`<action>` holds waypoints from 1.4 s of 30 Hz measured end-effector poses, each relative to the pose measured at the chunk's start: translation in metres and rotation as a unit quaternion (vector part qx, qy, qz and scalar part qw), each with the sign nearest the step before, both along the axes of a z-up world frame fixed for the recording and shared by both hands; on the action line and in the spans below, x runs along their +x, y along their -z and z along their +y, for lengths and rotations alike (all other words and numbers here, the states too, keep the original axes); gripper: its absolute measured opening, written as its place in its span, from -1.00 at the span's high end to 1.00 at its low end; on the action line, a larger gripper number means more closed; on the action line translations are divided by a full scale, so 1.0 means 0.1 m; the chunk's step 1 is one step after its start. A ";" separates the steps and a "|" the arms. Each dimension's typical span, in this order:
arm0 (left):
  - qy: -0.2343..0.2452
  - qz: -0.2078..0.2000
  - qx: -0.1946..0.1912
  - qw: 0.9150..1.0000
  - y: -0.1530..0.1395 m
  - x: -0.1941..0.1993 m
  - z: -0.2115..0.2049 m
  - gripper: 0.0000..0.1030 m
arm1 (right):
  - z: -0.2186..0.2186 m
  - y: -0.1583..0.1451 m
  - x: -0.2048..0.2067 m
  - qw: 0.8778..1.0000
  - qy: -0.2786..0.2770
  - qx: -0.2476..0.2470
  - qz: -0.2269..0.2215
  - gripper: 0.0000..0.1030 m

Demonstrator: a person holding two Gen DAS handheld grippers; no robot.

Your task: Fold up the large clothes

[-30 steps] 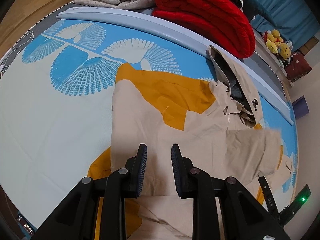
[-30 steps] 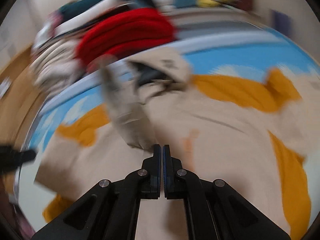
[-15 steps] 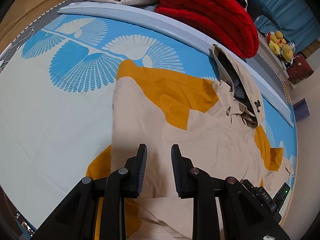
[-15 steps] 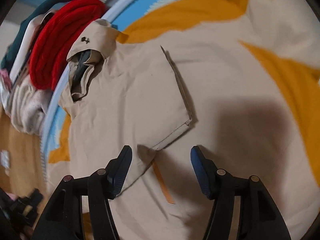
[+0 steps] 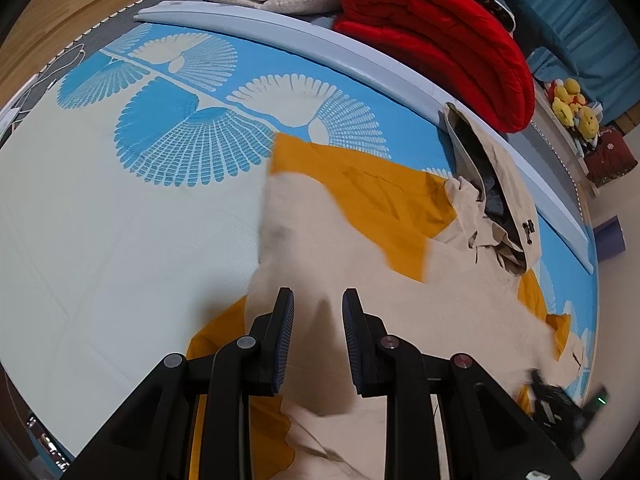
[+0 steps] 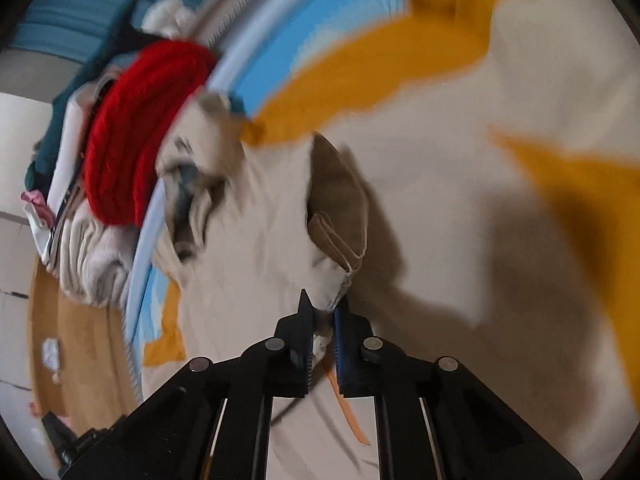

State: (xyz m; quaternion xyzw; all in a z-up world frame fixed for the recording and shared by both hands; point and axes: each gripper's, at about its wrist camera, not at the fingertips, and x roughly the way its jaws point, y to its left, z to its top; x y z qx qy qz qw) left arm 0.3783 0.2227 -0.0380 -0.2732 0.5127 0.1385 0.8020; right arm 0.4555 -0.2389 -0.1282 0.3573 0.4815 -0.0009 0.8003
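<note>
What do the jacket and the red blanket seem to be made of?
Jacket: probably a thin woven fabric, matte beige and mustard; it creases sharply and lies flat. Red blanket: likely soft fleece or plush, matte, folded in thick rounded rolls.

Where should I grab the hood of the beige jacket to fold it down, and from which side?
Take the hood by its free tip near the pale bed rail, coming from the rail side. That tip lies as a thin, loose flap above the jacket, while the neck end is bunched and thick, so it would probably fill the tongs.
</note>
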 end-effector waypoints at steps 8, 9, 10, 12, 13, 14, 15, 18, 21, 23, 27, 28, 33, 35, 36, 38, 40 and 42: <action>0.038 0.024 -0.025 0.999 0.29 0.11 -0.22 0.57 | -0.62 -0.60 -0.13 0.985 0.087 -0.134 -0.070 0.84; 0.045 0.034 -0.033 0.998 0.39 0.13 -0.26 0.57 | -0.69 -0.54 -0.12 0.986 0.094 -0.128 -0.056 0.84; 0.047 0.040 -0.039 0.997 0.45 0.15 -0.28 0.57 | -0.76 -0.45 -0.09 0.988 0.093 -0.116 -0.041 0.84; 0.052 0.059 -0.044 0.996 0.62 0.18 -0.32 0.57 | -0.85 -0.27 0.02 0.993 0.074 -0.090 0.002 0.79; 0.053 0.066 -0.044 0.995 0.68 0.18 -0.34 0.57 | -0.88 -0.23 0.04 0.993 0.079 -0.090 0.012 0.76; 0.053 0.074 -0.047 0.995 0.75 0.18 -0.35 0.57 | -0.92 -0.22 0.04 0.993 0.082 -0.089 0.012 0.71; 0.053 0.081 -0.049 0.994 0.80 0.19 -0.36 0.57 | -0.95 -0.23 0.03 0.992 0.084 -0.091 0.012 0.64; 0.060 0.124 -0.039 0.990 1.01 0.19 -0.42 0.57 | -0.98 -0.31 0.02 0.989 0.093 -0.119 0.003 0.42; 0.055 0.141 -0.025 0.988 1.09 0.17 -0.49 0.57 | -1.01 -0.38 0.00 0.985 0.099 -0.143 -0.008 0.35; 0.057 0.128 -0.011 0.990 1.01 0.19 -0.57 0.57 | -1.03 -0.44 0.01 0.984 0.104 -0.145 -0.016 0.34; 0.100 0.089 -0.005 0.991 0.83 0.24 -0.85 0.57 | -0.95 -0.35 0.13 0.993 0.051 -0.102 -0.023 0.27; 0.109 0.091 -0.003 0.990 0.85 0.25 -0.90 0.57 | -0.90 -0.25 0.21 0.997 0.028 -0.074 -0.009 0.26; 0.134 0.156 -0.012 0.979 1.22 0.20 -1.04 0.53 | -0.79 0.19 0.38 0.995 -0.045 -0.056 0.067 0.27; 0.133 0.143 0.010 0.981 1.10 0.20 -1.10 0.53 | -0.78 0.13 0.38 0.995 -0.044 -0.059 0.069 0.27; 0.135 0.129 0.011 0.982 1.02 0.20 -1.13 0.53 | -0.77 0.08 0.38 0.995 -0.046 -0.065 0.067 0.27; 0.150 0.100 0.025 0.983 0.83 0.18 -1.26 0.52 | -0.76 -0.06 0.36 0.994 -0.044 -0.086 0.054 0.27; 0.163 0.082 0.048 0.982 0.68 0.14 -1.39 0.52 | -0.80 -0.25 0.33 0.993 -0.042 -0.106 0.029 0.27; 0.180 0.063 0.075 0.979 0.54 0.10 -1.55 0.52 | -0.87 -0.45 0.29 0.990 -0.041 -0.135 -0.001 0.27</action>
